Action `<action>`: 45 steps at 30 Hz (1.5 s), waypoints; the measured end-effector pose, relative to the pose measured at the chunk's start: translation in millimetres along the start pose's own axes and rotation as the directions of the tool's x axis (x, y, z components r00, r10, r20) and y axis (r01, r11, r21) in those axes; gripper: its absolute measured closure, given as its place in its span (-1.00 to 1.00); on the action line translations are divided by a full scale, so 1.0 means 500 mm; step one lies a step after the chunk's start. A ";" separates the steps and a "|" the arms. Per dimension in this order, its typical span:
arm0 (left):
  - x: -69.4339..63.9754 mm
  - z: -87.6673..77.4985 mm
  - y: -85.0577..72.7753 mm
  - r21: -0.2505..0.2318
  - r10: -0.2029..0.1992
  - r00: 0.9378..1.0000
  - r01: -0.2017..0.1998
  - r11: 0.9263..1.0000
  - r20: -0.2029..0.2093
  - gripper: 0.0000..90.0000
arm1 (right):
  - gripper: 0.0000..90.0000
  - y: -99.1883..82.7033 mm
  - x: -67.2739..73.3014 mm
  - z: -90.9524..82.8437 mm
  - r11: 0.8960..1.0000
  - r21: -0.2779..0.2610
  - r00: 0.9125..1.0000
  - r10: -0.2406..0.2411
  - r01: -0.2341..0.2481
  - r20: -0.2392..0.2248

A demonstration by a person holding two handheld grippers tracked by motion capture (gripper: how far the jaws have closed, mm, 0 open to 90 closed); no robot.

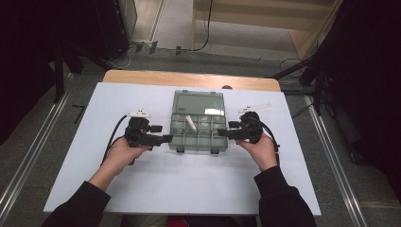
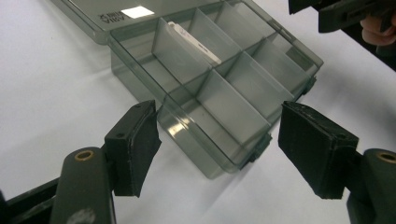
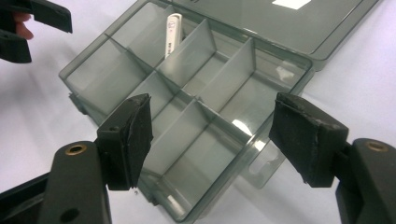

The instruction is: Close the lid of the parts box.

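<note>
A smoky clear plastic organiser box (image 1: 198, 135) lies open at the middle of the white table, its lid (image 1: 197, 102) folded back flat. Dividers split it into several compartments. A small white stick-shaped item (image 1: 190, 123) leans in a far compartment (image 2: 194, 41) (image 3: 172, 33). My left gripper (image 1: 166, 138) is open, its jaws spread either side of the box's left end (image 2: 219, 144). My right gripper (image 1: 222, 133) is open as well, its jaws straddling the box's right end (image 3: 210, 140). Nothing is held.
The white table top (image 1: 156, 184) sits on a wooden table (image 1: 189, 78). Floor rails (image 1: 331, 156) run along both sides, and cables lie on the floor behind. The person's forearms (image 1: 269, 189) reach in from the bottom edge.
</note>
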State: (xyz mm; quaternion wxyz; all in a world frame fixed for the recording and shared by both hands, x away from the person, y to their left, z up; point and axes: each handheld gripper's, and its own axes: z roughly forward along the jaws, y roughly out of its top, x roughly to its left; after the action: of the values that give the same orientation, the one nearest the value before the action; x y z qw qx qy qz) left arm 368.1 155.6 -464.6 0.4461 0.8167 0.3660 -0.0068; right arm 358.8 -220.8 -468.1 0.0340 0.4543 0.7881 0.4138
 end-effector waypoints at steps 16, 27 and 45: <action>0.029 0.034 0.036 -0.002 -0.040 0.998 0.040 0.999 -0.049 -0.36 | -0.33 0.027 -0.031 0.011 0.999 0.005 0.999 0.043 -0.044 0.030; 0.048 0.063 0.072 -0.020 -0.067 0.995 0.066 0.998 -0.079 -0.34 | -0.33 0.056 -0.052 0.022 0.998 0.010 0.998 0.056 -0.056 0.034; 0.077 0.100 0.122 -0.031 -0.098 0.985 0.094 0.995 -0.142 -0.34 | -0.33 0.104 -0.085 0.064 0.996 0.026 0.994 0.083 -0.086 0.074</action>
State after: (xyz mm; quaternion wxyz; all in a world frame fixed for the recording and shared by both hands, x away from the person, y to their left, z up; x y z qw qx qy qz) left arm 448.9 121.2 -463.6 0.4276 0.7911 0.4360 0.0345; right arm 433.2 -219.9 -467.5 0.0385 0.5026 0.7724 0.3864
